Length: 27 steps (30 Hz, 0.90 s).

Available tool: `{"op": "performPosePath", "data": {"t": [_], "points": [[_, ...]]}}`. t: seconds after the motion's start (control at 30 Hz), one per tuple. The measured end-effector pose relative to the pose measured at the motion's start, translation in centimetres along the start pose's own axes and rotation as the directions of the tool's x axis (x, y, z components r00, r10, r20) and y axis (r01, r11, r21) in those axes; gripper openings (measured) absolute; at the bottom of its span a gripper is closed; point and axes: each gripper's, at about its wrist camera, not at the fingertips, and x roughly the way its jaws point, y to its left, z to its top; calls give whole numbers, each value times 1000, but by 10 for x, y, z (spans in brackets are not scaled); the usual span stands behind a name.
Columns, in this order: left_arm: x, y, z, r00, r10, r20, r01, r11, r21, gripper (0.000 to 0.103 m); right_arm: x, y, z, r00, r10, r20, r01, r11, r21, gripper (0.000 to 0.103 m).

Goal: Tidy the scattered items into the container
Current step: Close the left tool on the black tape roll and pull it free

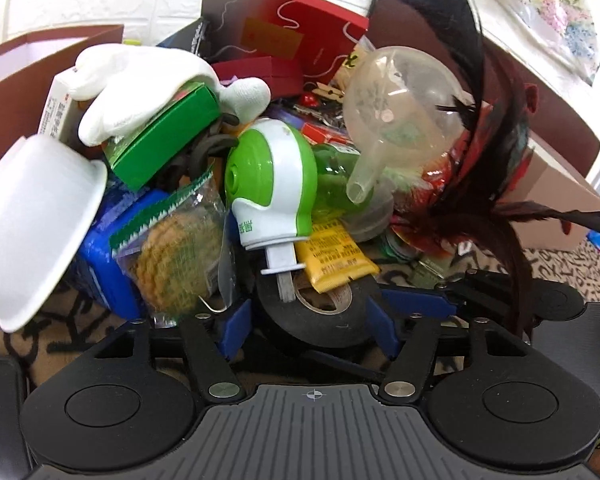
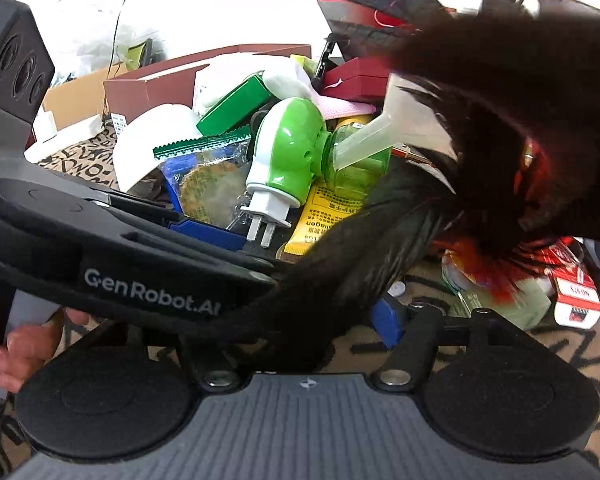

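Left gripper (image 1: 312, 328): my two blue-padded fingers stand partly open. A black tape roll (image 1: 316, 312) lies flat on the patterned cloth (image 1: 560, 268) between them. Each pad sits against a flank of the roll, so I record it as gripped.

Right gripper (image 2: 304, 320): only my right blue pad (image 2: 388, 320) shows. The left one is hidden behind the left gripper's arm and a dark feather duster (image 2: 500, 128), whose feathers run through the gap. I cannot tell whether these fingers grip it or stand clear.

Container: the brown box (image 1: 4, 80) stands at the far left with its wall upright. The scattered items are heaped against it and spill near-side onto the cloth. I cannot tell which of them are inside.

Heap, left to right:
- A white bowl (image 1: 32, 224) is tilted on its side.
- A white glove (image 1: 140, 92) lies over a green carton (image 1: 168, 136).
- A clear packet (image 1: 176, 240) holds a round yellow scourer.
- A green-and-white plug-in vaporiser (image 1: 268, 184) has its prongs pointing near-side, just above the tape roll.
- A yellow tube (image 1: 336, 256) touches the roll's far rim.
- A clear plastic funnel (image 1: 396, 112) rests on the vaporiser's green bottle.
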Motion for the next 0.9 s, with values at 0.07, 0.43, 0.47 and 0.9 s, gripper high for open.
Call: {"op": "performPosePath", "data": {"t": [0.07,0.43,0.47,0.9], "points": [[-6,-4,-4,1000,-10,-8,10,1000,-1,71,-7,3,-2,1000,2,-6,-2,1000,-4,72],[-39,-46,-51,988,-121,-93,125,991,41,73,-80,13,-48,999,-11,-45,12,1000,10,70],[-42,-51,-56,985,-136,-104,142,989,48,74,-89,13,-53,999,-15,-47,16,1000,19,70],[-59,-65,-72,976,-186,-117,191,981,36,75,-149,-1,-78,992,-116,-47,122,976,179,70]]}}
